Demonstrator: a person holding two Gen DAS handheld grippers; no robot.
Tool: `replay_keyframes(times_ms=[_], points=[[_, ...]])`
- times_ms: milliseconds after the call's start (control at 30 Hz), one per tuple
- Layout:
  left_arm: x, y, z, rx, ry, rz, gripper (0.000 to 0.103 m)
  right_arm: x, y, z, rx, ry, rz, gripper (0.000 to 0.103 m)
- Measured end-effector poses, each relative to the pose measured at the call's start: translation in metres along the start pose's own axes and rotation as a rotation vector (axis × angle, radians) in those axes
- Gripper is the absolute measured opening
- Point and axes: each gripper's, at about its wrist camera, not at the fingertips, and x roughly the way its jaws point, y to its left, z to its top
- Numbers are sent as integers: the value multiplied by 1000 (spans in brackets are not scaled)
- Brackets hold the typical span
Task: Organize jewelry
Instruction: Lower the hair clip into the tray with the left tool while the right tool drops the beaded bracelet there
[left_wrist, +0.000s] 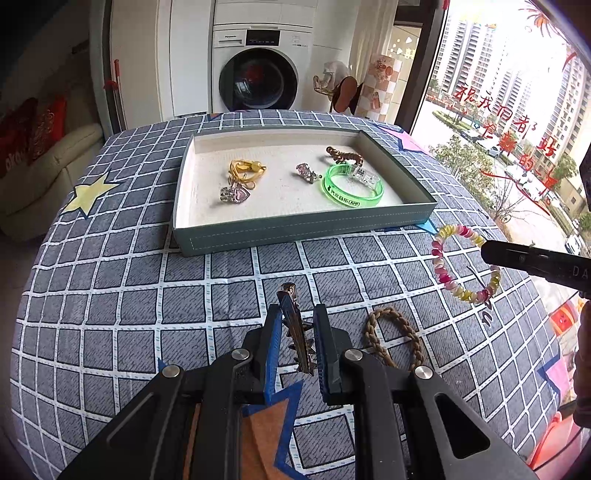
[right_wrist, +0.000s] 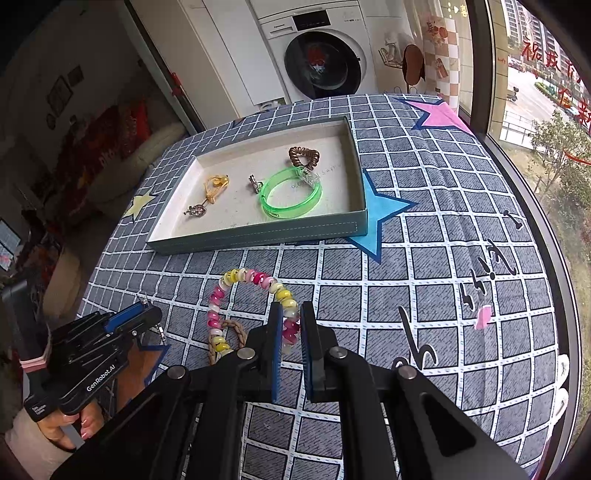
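Between the blue pads of the left gripper (left_wrist: 295, 332) a dark toothed hair clip (left_wrist: 297, 325) is pinched, its rear end hidden among the fingers. Just in front of the tray (right_wrist: 258, 236), the right gripper (right_wrist: 291, 332) pinches one side of the pink-and-yellow bead bracelet (right_wrist: 229, 291). A braided brown band (left_wrist: 391, 339) lies beneath, partly covered in the right view; small charms in the tray are hard to make out.

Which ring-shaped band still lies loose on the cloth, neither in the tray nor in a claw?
The braided tan band. The green bangle and brown coil tie lie in the tray; the beaded bracelet is in the right claw.
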Motion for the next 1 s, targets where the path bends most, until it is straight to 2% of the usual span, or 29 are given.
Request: replay_keyframes(times_ms=[333,567,1000], points=[[0,9,48,9,-64,-1,30,6,8,50,-3,-40,4,10],[19,23,88,-31,-91,5,30,31,13,95,0,-41,-5,10],[89,35,122,-34,-39,59,30,109,21,157,18,-14,-29,10]])
